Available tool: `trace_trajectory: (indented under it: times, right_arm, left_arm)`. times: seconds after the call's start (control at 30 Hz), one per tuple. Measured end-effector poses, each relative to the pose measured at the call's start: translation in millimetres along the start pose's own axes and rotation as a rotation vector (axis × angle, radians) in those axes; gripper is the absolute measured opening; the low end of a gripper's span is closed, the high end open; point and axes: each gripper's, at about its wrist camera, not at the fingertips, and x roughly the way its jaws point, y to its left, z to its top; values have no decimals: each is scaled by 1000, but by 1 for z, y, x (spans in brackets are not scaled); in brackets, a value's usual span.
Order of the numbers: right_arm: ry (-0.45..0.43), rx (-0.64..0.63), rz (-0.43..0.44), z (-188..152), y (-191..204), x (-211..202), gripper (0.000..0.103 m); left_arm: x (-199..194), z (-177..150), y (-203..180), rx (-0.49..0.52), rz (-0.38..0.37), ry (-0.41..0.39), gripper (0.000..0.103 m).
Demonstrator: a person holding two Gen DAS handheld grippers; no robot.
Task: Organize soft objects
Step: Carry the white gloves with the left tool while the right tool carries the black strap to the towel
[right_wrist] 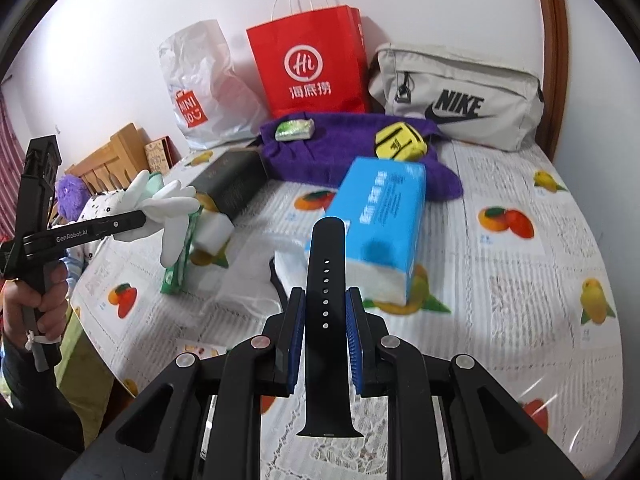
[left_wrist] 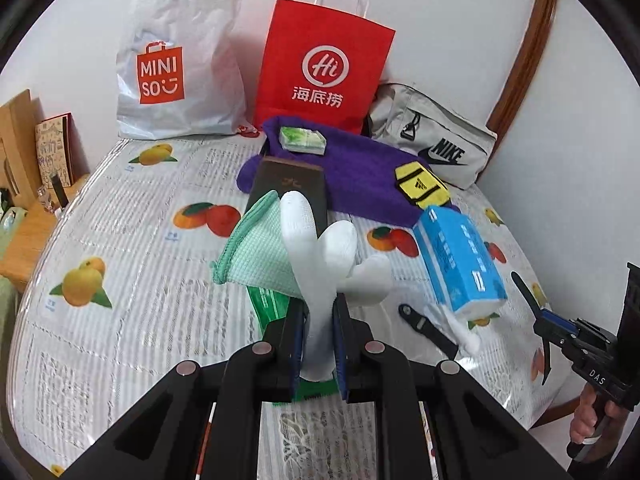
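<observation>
My left gripper (left_wrist: 319,312) is shut on a white glove (left_wrist: 324,256) and holds it above the table; it also shows in the right wrist view (right_wrist: 168,204). My right gripper (right_wrist: 325,300) is shut on a black watch strap (right_wrist: 325,304) that stands upright between the pads; the strap also shows in the left wrist view (left_wrist: 528,300). A green cloth (left_wrist: 256,252), a purple towel (left_wrist: 360,172), a yellow pouch (left_wrist: 422,186) and a blue tissue pack (left_wrist: 460,260) lie on the table.
A white Miniso bag (left_wrist: 180,60), a red paper bag (left_wrist: 324,68) and a grey Nike bag (left_wrist: 432,136) stand along the back wall. A dark box (left_wrist: 288,188), a small green packet (left_wrist: 302,140) and another strap piece (left_wrist: 424,324) lie on the fruit-print tablecloth (left_wrist: 120,240).
</observation>
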Motion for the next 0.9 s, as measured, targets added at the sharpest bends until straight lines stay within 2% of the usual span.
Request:
trace_trajectory:
  times: [0.3, 0.9]
  right_arm:
    - [-25, -9, -3, 37, -7, 5, 20]
    - [-42, -6, 0, 116, -33, 54, 20]
  left_arm:
    - [5, 30, 0, -5, 19, -4, 13]
    - [36, 97, -4, 10, 44, -12, 13]
